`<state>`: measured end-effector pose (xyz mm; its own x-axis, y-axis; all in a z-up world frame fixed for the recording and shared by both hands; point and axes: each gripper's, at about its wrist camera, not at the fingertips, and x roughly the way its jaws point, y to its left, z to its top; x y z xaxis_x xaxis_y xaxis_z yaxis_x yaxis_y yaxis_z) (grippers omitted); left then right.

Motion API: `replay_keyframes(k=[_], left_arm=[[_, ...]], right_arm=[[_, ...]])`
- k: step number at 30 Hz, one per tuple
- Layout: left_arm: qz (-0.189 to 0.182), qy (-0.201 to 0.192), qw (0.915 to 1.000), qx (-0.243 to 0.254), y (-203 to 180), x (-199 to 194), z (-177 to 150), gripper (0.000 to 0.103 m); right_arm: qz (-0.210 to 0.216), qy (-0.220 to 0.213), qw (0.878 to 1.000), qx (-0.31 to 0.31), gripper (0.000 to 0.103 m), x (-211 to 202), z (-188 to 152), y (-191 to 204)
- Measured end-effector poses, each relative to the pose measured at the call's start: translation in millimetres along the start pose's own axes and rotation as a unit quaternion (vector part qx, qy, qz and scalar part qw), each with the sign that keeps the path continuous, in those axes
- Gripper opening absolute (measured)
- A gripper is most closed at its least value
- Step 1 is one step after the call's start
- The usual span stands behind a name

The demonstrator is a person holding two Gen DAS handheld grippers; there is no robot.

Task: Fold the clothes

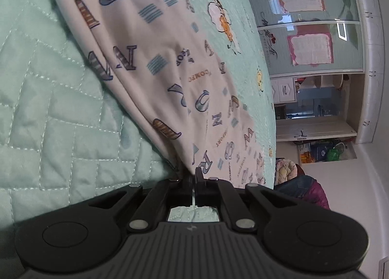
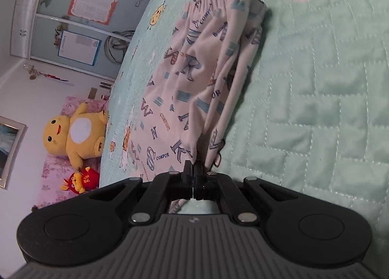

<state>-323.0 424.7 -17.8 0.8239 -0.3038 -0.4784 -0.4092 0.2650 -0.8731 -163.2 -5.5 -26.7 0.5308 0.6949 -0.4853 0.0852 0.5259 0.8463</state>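
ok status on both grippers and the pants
Left gripper shut on the letter-print pants, right gripper shut on their other end. Pants stretched between them over the green quilt. Nothing in the way.

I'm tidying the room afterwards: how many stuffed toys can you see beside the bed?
2. A big yellow plush sits on the pink floral cover left of the bed; a small red-and-yellow plush lies just below it. Others may be hidden outside the right wrist view.

both tongs, left (image 1: 194,176) and right (image 2: 193,168), point slightly downward with jaws pressed together.
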Motion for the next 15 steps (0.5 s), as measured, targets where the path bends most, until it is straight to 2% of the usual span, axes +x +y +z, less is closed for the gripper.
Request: replay_keyframes(k=[7, 10, 15], left_arm=[[0.002, 0.003, 1.0000, 0.000, 1, 0, -1, 0.002], [0.003, 0.004, 1.0000, -0.003, 3, 1, -1, 0.002], [0.004, 0.017, 0.9998, 0.003, -5, -7, -7, 0.004]], right_arm=[[0.018, -0.009, 0.999, -0.034, 0.000, -16, -2, 20], [-0.015, 0.000, 0.999, -0.042, 0.000, -4, -4, 10], [0.002, 0.002, 0.999, -0.042, 0.000, -4, -3, 4]])
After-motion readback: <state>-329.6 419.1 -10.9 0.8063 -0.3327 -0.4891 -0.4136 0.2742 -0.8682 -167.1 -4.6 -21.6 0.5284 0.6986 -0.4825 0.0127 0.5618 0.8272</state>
